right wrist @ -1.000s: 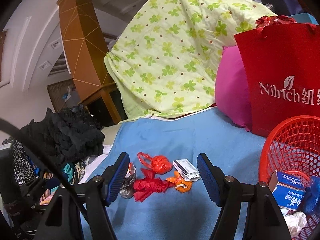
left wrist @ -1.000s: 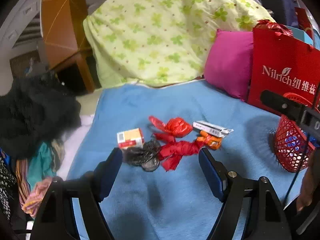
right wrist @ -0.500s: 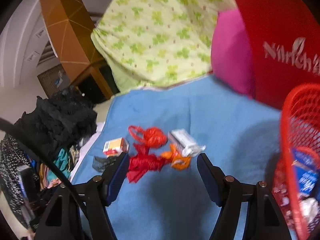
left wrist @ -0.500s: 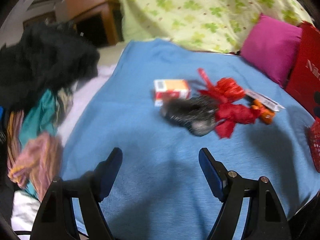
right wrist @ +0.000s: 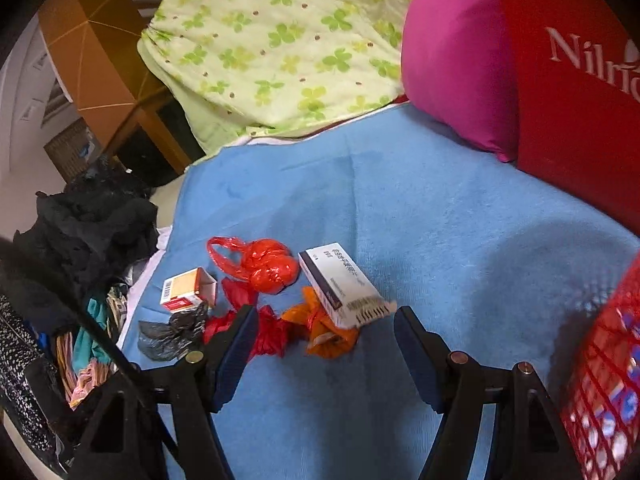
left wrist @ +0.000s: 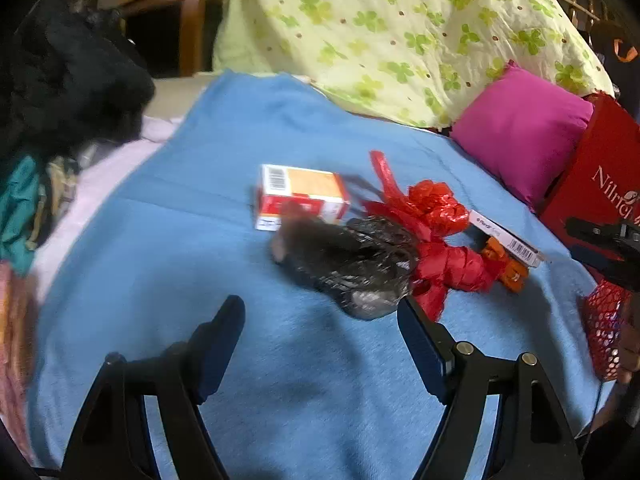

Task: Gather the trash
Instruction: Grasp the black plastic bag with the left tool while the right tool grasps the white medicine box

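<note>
We hold our left gripper (left wrist: pixel 320 320) above the blue blanket (left wrist: pixel 200 240) with its jaws spread wide and nothing between them; the trash lies just beyond its fingertips. Nearest is a crumpled black plastic bag (left wrist: pixel 352 268), blurred in the left wrist view, so we cannot make out its edges or what it holds. Behind it, touching or nearly so, sits an orange and white carton (left wrist: pixel 300 196), its lower front corner hidden by the bag. To the right lies a twisted red plastic bag (left wrist: pixel 452 264), with a second knotted red bag (left wrist: pixel 432 204) behind it, then an orange wrapper (left wrist: pixel 504 260) partly covered by a long white box (left wrist: pixel 504 236). Our right gripper (right wrist: pixel 324 320) is likewise spread wide and empty, hovering over the same heap: the white box (right wrist: pixel 340 284) lies on the orange wrapper (right wrist: pixel 324 332), and our left finger hides part of the twisted red bag (right wrist: pixel 268 332). The red mesh basket (right wrist: pixel 600 380) is cut off at the right edge; blue and white items show through its wall, too blurred to name. A magenta pillow (right wrist: pixel 452 60), a red paper bag (right wrist: pixel 580 100) with its lettering cut off, and a clover-print quilt (right wrist: pixel 272 40) stand behind the blanket, and a heap of dark clothes (right wrist: pixel 80 220) is at the left.
</note>
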The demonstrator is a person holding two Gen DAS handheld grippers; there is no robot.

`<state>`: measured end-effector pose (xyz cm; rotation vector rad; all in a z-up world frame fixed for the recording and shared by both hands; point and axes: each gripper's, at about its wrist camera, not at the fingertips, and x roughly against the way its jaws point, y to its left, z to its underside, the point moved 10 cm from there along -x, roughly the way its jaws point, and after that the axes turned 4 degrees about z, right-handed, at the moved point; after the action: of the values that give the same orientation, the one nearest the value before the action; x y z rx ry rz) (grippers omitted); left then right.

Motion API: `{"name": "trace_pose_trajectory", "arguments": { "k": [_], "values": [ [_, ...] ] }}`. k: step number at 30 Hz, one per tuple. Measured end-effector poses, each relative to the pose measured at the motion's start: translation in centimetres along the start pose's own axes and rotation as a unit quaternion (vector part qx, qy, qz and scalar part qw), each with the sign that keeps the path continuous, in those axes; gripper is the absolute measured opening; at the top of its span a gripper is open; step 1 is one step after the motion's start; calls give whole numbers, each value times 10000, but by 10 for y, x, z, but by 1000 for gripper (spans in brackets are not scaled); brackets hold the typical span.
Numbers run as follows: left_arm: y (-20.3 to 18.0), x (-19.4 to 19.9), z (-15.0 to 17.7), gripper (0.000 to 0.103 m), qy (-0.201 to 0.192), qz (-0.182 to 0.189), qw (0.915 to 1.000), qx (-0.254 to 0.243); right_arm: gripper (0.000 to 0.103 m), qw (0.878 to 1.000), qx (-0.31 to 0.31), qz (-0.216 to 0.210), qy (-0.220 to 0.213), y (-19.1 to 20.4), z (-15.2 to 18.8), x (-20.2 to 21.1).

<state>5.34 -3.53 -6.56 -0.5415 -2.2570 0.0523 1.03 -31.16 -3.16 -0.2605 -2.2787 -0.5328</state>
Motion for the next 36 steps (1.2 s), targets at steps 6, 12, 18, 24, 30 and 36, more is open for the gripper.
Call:
{"name": "trace_pose_trajectory", "arguments": {
  "k": [6,12,18,24,30,36],
  "values": [
    [-16,-23,-12,79,80,470,9989,22,74,9994,267,102,170,-2,-11,-39],
    [-23,-49,-13,79,303,554,9980,69,74,9986,113,33,512,-14,-11,-71],
    [-22,-63,-8,61,524,658,9963,151,74,9979,100,-102,633,-10,-12,-86],
    [-19,-67,-2,38,654,762,9947,200,73,9954,333,-75,891,3,1,-102],
    [-10,-62,-2,21,614,805,9943,339,45,9941,730,5,802,19,8,-95],
    [1,-40,-5,19,406,811,9947,484,45,9951,814,-145,546,28,7,-68]
  ]
}}
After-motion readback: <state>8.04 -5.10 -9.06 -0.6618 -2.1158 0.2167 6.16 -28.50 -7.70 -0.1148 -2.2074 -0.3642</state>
